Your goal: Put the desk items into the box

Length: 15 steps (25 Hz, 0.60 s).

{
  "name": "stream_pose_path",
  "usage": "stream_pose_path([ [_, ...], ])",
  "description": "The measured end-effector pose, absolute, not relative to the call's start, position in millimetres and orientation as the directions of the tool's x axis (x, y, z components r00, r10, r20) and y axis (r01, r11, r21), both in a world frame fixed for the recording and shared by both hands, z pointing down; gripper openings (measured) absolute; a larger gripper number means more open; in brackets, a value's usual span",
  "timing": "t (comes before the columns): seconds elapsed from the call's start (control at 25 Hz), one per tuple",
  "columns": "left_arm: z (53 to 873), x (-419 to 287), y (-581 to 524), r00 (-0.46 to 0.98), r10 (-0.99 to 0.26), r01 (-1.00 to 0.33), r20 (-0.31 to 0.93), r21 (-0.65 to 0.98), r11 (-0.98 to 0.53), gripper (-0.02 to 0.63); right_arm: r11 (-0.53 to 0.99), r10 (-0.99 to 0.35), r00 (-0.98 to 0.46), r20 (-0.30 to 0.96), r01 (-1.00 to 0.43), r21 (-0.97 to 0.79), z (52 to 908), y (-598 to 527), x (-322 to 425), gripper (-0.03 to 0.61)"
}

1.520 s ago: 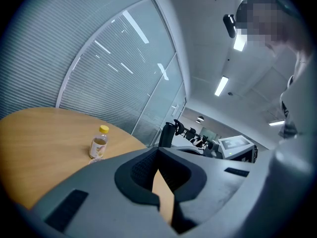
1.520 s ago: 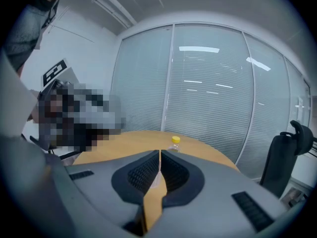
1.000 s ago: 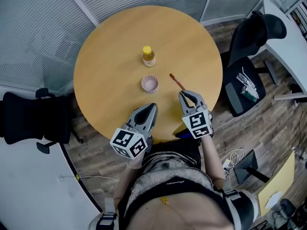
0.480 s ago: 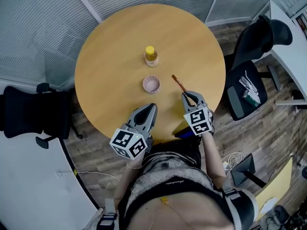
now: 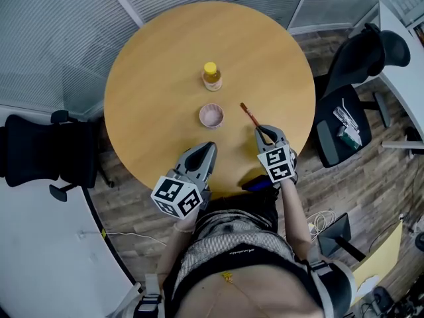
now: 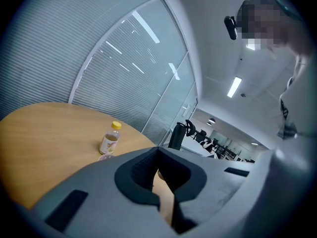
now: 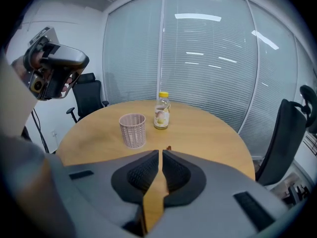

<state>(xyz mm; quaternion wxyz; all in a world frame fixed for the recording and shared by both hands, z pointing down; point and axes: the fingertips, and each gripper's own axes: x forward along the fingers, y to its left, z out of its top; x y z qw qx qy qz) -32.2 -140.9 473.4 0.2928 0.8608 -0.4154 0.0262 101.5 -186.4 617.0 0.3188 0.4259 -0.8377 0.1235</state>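
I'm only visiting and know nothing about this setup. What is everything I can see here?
Table: one, light wood, round, centre.
Bottle: one, clear with a yellow cap, upright mid-table.
Small basket: one, pink, just nearer the person than the bottle.
Thin stick: one, reddish brown, lying right of the basket.
Office chairs: two, black, one left of the table, one right with small items on its seat.
Blinds: grey, behind glass beyond the table.
Floor: dark wood planks.
Left gripper: grey, jaws together, over the near edge.
Right gripper: grey, jaws together, tips at the stick's near end.
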Motion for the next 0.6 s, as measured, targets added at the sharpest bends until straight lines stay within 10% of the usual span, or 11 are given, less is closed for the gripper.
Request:
stream_pose_path([
  [0.6, 476.7, -43.5, -146.3, 0.637, -0.711, -0.741, 0.298, 0.492, -0.457, 0.002, 0.643, -0.516, -0.415, 0.75, -0.766, 0.019, 674.5, -200.9, 106.6, 0.097],
])
